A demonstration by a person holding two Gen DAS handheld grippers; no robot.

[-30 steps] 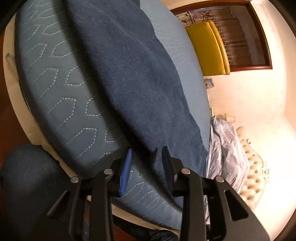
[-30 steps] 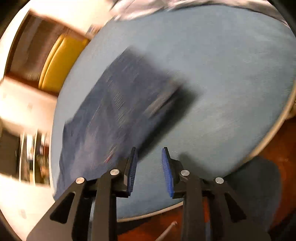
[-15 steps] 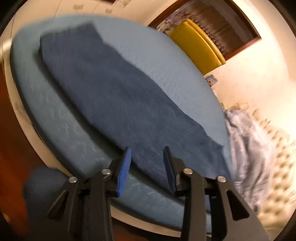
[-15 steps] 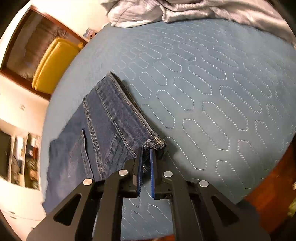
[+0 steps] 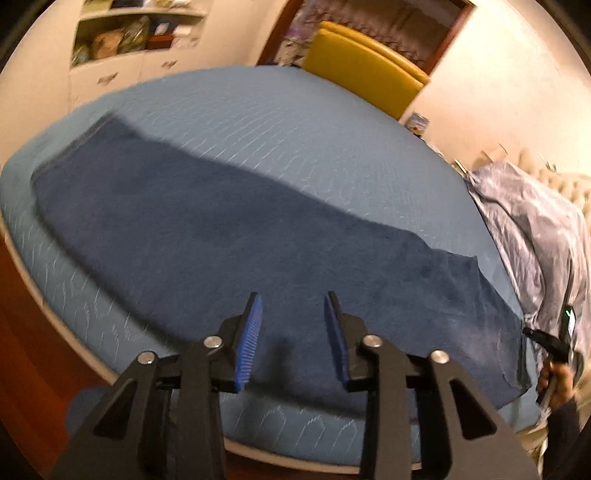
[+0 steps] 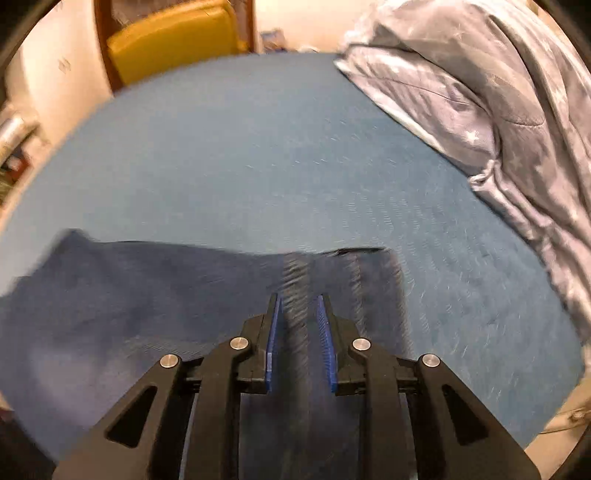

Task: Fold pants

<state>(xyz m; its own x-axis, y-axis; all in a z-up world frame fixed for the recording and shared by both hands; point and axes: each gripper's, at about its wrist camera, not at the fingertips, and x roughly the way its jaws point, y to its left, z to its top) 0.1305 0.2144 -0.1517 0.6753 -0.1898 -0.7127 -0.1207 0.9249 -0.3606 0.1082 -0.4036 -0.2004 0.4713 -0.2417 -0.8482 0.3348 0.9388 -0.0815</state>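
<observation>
Dark blue jeans (image 5: 229, 229) lie stretched flat along the near side of a blue quilted bed (image 5: 295, 122). My left gripper (image 5: 293, 325) is open and empty, above the jeans near the bed's front edge. In the right wrist view the jeans (image 6: 129, 295) lie left and below, their waistband end (image 6: 369, 273) just ahead. My right gripper (image 6: 299, 325) is open above the waistband, nothing held. The other gripper and hand (image 5: 554, 354) show at the far right of the left wrist view. Both views are blurred by motion.
A grey star-patterned duvet (image 6: 480, 92) is bunched at the bed's right side. A yellow chair (image 5: 365, 70) stands behind the bed by a doorway. Shelves (image 5: 122, 33) are on the back wall. Dark wood floor (image 5: 26, 325) borders the bed's front edge.
My right gripper, shut on the waistband half a second ago, has opened and let it go. My left gripper stayed open and pulled up and back, showing the whole pair.
</observation>
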